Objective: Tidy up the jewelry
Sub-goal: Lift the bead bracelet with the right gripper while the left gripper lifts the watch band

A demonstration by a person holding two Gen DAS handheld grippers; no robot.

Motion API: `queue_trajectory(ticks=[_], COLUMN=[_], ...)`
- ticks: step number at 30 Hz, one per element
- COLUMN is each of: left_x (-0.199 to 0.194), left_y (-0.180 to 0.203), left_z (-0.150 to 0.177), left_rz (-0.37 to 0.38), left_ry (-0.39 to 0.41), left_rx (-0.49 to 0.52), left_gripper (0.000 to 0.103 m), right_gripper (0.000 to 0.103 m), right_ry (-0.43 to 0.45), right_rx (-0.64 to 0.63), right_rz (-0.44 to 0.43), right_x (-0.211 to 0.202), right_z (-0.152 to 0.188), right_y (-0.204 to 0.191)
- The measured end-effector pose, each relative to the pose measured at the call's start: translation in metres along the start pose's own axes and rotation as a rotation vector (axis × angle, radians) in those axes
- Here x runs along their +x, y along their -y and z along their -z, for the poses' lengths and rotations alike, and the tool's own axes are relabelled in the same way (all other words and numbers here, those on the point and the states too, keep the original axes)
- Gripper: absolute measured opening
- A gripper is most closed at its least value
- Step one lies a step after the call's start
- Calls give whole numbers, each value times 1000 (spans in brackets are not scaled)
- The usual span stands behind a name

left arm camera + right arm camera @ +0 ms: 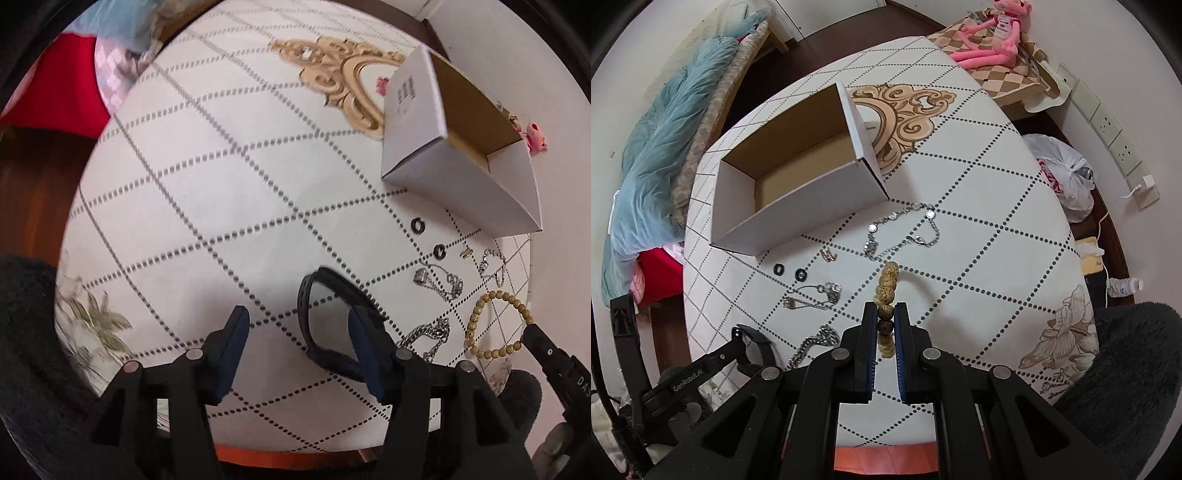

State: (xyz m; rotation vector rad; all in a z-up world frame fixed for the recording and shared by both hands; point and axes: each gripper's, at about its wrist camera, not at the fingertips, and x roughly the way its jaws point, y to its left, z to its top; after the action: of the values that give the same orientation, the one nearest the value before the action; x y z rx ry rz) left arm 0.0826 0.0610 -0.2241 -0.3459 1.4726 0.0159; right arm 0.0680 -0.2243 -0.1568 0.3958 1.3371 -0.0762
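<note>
- Round table [997, 206] under a white diamond-dotted cloth, with all the jewelry laid out on its near half.
- Open cardboard box [798, 166] on the table, interior bare as far as visible; nothing stored yet, so the task looks barely begun.
- Black band [325, 317] lying flat, with one finger of the left gripper [299, 347] inside its loop; jaws wide apart, nothing clamped.
- Wooden bead bracelet [886, 291] pinched between the closed jaws of the right gripper [885, 314], resting on or barely off the cloth, short of the box.
- Left to store: silver disc chain [905, 229], pendant necklace [816, 295], chunky link chain [816, 345].
- Smallest: two black rings [789, 271] and a small silver piece [828, 255], untouched just in front of the box.
</note>
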Motion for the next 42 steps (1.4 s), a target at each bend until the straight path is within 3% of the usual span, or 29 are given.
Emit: queue_trajectory(ticks=[5,11,15,19,21,22,23,35,42], left_x=[3,13,18,16,14,12,10,-27,-54], left_y=[6,26,43,47,46,46,46,38,43], left_z=[8,1,1,1,4,5,0,5,-5], left_rz=[74,52,-23,-24,-7,21,30,97,129], left_ry=[-21,-39,-28,-7,22,34,38,109,173], left_rx=[-32,2,61,82,92,93,91,105,107], left_gripper=[53,58,58,57,51,37,34,17,15], right_gripper=[9,9,9,9,9,9,9,9,9], right_ry=[-9,-14,-15,-13,-13,-12,-10,45,86], right_rx=[19,23,23,27,31,31,32,24,-10], right_rz=[10,22,26,27,26,26,27,-3,-44], right_x=[4,8,10,11,11,11,10,-12,-31], right_z=[2,3,4,4,4,4,4,-5,-11], right_y=[6,4,4,4,5,6,6,4,-14])
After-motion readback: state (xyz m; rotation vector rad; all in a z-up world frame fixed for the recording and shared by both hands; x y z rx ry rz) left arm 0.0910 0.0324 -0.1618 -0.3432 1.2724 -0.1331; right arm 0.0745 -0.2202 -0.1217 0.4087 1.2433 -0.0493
